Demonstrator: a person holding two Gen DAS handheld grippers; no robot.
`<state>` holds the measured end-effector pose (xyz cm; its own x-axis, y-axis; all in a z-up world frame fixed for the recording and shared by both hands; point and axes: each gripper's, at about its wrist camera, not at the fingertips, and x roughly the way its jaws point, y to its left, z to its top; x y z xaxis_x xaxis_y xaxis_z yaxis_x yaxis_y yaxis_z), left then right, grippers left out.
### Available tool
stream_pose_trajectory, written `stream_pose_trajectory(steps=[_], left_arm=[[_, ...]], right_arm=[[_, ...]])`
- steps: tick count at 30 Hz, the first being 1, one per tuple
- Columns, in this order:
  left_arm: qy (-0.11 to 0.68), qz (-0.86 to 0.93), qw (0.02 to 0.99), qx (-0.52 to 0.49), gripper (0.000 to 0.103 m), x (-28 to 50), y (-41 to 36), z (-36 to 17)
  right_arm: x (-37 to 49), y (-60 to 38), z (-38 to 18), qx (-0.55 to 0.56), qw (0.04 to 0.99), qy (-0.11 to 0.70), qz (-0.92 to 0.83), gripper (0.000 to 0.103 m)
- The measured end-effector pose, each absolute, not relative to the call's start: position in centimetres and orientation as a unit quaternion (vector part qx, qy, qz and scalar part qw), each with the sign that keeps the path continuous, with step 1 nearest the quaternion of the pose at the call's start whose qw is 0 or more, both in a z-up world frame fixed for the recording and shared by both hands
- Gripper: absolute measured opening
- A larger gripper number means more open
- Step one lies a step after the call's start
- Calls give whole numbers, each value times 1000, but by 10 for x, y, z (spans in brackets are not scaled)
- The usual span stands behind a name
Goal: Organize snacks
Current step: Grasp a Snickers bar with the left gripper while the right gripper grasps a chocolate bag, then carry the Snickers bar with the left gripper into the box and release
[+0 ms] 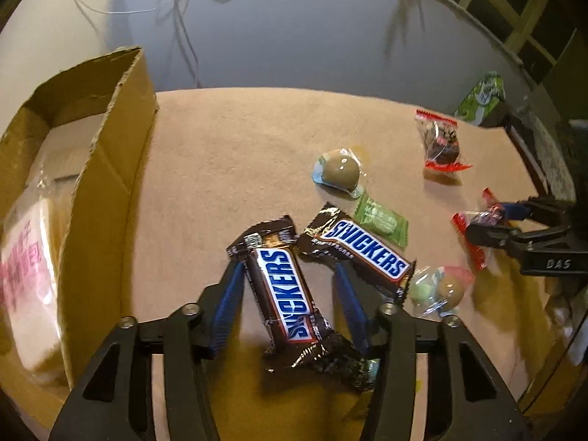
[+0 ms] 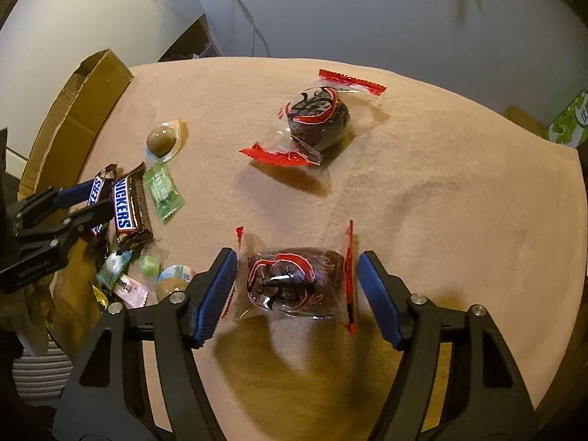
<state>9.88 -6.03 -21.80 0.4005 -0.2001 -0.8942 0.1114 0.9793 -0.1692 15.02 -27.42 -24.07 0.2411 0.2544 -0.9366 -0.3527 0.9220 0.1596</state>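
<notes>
In the left wrist view a Snickers bar [image 1: 284, 290] lies on the tan cloth between the blue pads of my left gripper [image 1: 286, 268]. The jaws are open, with a gap on the bar's right side. A second Snickers bar [image 1: 362, 248] lies just to the right. In the right wrist view a brown cake in a clear, red-edged wrapper [image 2: 294, 279] lies between the pads of my right gripper [image 2: 296, 255]. These jaws are open too, close to the wrapper's edges. An identical wrapped cake [image 2: 316, 121] lies farther back.
An open cardboard box [image 1: 110, 191] stands at the left table edge and holds a white packet with pink print [image 1: 25, 268]. A green candy [image 1: 382, 220], a brown ball candy [image 1: 340, 172] and small sweets [image 1: 441, 286] lie nearby. A green carton [image 2: 569, 121] sits far right.
</notes>
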Motion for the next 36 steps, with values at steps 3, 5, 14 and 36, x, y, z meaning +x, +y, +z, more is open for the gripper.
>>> stream_pose_trajectory(steps=[3, 5, 14, 36], left_arm=[[541, -96, 835, -20, 44, 99, -62, -219], [542, -98, 835, -6, 41, 100, -65, -219], [535, -108, 838, -9, 29, 100, -63, -220], [476, -136, 867, -56, 27, 59, -24, -171]], right_arm=[[152, -273, -242, -46, 783, 588, 197, 70], [155, -266, -243, -55, 781, 590, 197, 70], [155, -252, -243, -76, 781, 589, 193, 61], [125, -252, -183, -48, 814, 538, 213, 59]])
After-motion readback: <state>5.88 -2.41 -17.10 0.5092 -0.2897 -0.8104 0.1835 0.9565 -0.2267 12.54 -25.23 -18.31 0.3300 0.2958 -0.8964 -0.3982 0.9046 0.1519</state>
